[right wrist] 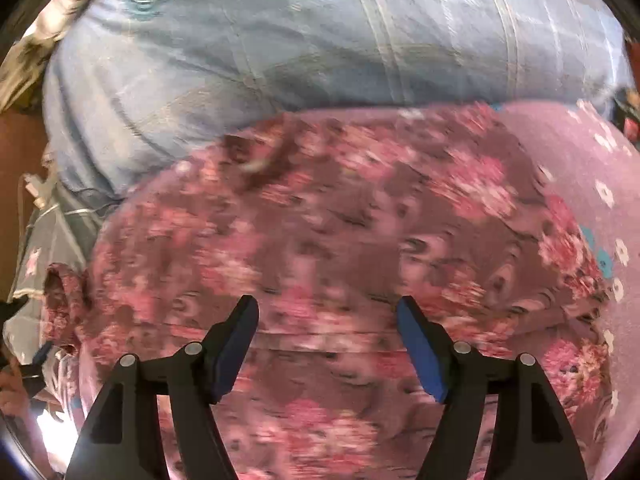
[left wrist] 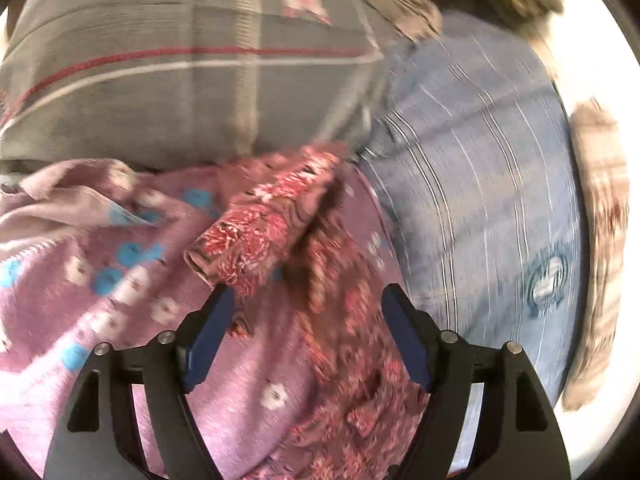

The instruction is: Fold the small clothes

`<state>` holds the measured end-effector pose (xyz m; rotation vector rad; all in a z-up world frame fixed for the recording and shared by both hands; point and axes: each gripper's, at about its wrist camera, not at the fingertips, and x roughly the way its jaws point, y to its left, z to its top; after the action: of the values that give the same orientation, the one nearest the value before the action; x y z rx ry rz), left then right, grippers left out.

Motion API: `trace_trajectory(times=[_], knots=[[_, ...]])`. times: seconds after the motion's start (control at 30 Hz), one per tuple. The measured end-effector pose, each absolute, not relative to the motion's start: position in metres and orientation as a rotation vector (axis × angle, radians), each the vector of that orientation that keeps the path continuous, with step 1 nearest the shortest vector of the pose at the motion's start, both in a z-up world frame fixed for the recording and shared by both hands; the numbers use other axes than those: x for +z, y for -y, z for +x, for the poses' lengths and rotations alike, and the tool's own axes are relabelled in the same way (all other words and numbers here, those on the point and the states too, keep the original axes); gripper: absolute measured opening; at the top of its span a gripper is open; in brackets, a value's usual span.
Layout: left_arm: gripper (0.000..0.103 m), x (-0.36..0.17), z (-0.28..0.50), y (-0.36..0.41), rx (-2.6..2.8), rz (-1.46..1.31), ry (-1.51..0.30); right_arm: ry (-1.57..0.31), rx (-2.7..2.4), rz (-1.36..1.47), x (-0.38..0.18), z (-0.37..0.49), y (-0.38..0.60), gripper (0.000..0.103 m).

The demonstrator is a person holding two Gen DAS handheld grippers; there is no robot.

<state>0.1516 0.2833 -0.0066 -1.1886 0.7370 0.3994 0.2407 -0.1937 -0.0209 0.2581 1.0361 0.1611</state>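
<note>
A small garment in dark red floral print [right wrist: 340, 220] lies spread under my right gripper [right wrist: 328, 308], whose jaws stand open above the cloth with nothing gripped. In the left wrist view the same red floral garment [left wrist: 276, 216] shows a rolled sleeve or edge on top of a pink cloth with blue and white flowers [left wrist: 120, 272]. My left gripper [left wrist: 306, 300] is open just below that rolled edge, its blue pads apart and holding nothing. Both views are blurred.
A light blue striped cloth [left wrist: 480, 184] lies to the right in the left view and fills the top as the blue cloth [right wrist: 280, 40] in the right view. A grey cloth with pink stars [left wrist: 180, 60] lies beyond. A hand [right wrist: 16, 384] shows at the lower left.
</note>
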Motion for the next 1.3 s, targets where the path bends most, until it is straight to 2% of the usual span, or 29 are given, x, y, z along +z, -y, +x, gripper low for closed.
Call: trace_trajectory(times=[0.27,0.47,0.5,0.6,0.67,0.73,1.1,1.3], knots=[[0.076,-0.011,0.142,-0.310,0.404,-1.225,-0.737,-0.975,0.436,0.030,0.005,0.246,0.077,0.071],[0.076,-0.012,0.123,-0.326,0.435,-1.282,-0.709,-1.058,0.394,0.076,-0.034,0.281,0.046,0.068],[0.076,-0.012,0.117,-0.327,0.427,-1.304,-0.702,-1.083,0.379,0.097,-0.044,0.284,0.049,0.070],[0.076,-0.004,0.107,-0.322,0.417,-1.310,-0.683,-0.985,0.377,0.133,-0.052,0.275,0.055,0.075],[0.083,-0.002,0.107,-0.316,0.416,-1.323,-0.682,-0.933,0.366,0.086,-0.056,0.267,0.050,0.077],[0.083,-0.006,0.113,-0.312,0.408,-1.355,-0.696,-0.921,0.369,0.066,-0.056,0.265,0.047,0.082],[0.083,-0.016,0.163,-0.359,0.559,-1.424,-0.767,-0.908,0.399,0.065,-0.056,0.265,0.043,0.089],[0.082,-0.048,0.206,-0.367,0.570,-1.362,-0.975,-0.905,0.417,0.069,-0.057,0.265,0.043,0.092]])
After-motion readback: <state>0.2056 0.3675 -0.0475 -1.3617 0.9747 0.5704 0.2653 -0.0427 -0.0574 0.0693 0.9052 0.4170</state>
